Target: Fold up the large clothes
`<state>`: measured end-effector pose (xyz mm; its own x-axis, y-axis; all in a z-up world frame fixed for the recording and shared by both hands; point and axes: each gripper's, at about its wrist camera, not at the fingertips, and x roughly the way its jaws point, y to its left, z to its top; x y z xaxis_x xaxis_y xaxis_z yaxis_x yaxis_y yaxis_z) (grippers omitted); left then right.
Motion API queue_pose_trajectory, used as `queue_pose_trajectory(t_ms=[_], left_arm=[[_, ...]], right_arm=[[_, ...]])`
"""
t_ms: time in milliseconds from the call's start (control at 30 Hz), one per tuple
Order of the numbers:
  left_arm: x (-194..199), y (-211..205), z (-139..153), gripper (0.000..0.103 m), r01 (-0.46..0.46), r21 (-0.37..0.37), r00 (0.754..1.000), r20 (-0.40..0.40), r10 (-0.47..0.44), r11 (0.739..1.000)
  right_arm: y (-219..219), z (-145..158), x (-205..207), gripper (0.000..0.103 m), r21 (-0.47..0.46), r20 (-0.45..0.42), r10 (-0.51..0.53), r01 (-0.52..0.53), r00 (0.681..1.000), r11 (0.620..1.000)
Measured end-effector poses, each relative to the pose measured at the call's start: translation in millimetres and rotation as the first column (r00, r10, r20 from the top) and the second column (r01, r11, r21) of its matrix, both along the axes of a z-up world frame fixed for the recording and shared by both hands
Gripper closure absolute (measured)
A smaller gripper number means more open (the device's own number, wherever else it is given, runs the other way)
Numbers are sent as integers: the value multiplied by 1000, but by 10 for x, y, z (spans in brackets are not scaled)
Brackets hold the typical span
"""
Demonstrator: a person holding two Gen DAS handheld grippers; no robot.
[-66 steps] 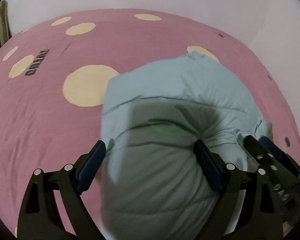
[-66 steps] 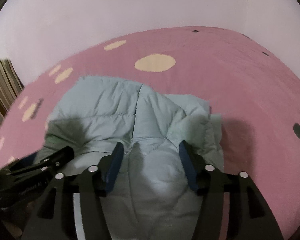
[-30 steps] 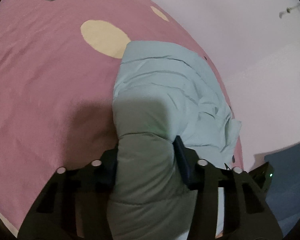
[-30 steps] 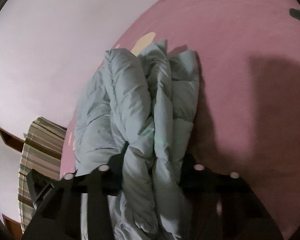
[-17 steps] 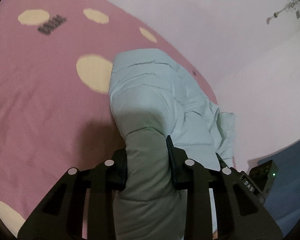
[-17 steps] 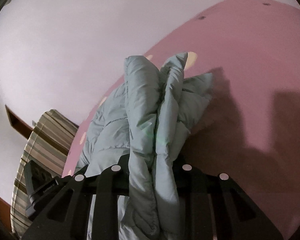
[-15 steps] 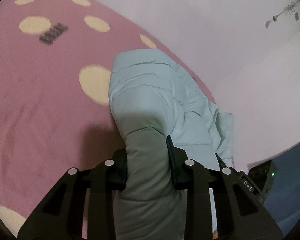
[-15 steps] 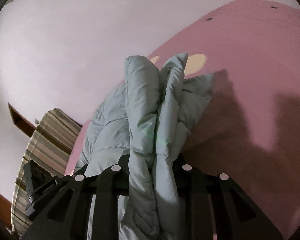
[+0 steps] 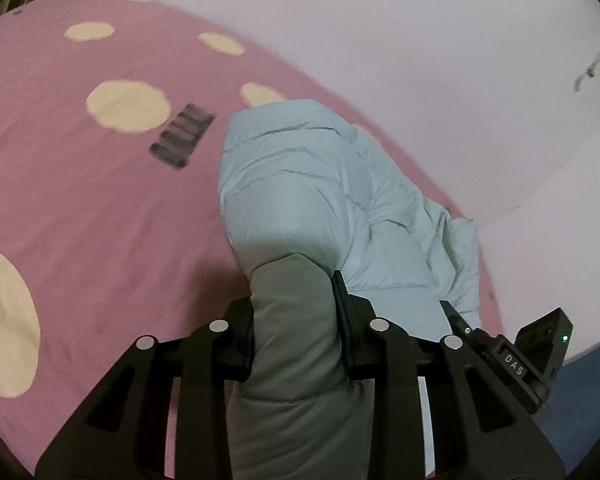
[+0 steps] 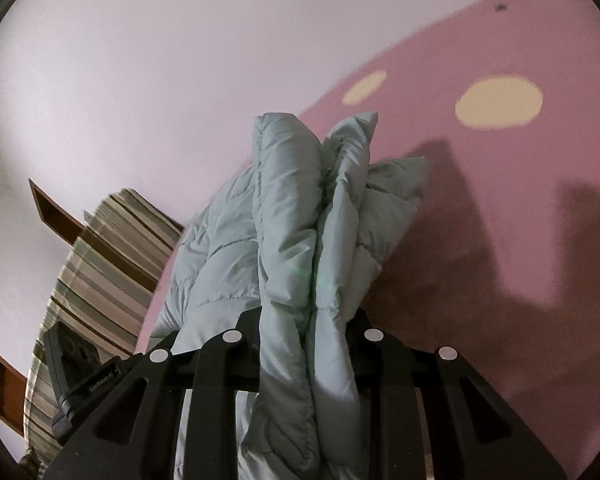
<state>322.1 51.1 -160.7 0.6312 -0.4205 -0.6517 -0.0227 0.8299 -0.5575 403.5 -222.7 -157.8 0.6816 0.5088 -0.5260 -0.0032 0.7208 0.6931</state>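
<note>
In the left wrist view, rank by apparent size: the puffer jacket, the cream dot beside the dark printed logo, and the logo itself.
1. Puffer jacket, though nearness to the camera inflates it.
2. Cream dot.
3. Dark printed logo.

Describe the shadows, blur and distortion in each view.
Left wrist: fisheye bends the bed edge; the black print is smeared; the jacket near the gripper lies in shadow. Right wrist: sharper; dark shadows fall on the bed beside the jacket.
</note>
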Motion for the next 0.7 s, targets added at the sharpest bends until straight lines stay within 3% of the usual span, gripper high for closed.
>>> queue_pose_trajectory(t_ms=[100, 267, 700], left_arm=[[-25, 118, -191, 73, -5, -6, 1000, -31, 5, 1000], [-71, 89, -245, 71, -5, 7, 1000, -25, 5, 1000], [-49, 35, -204, 67, -11, 41, 1000, -19, 11, 999]], right_arm=[[34, -215, 23, 79, 2, -38, -2, 2, 999, 1000], [-60, -426, 30, 78, 56, -77, -5, 9, 997, 998], [-74, -520, 152, 73, 58, -100, -10, 16, 995, 998]])
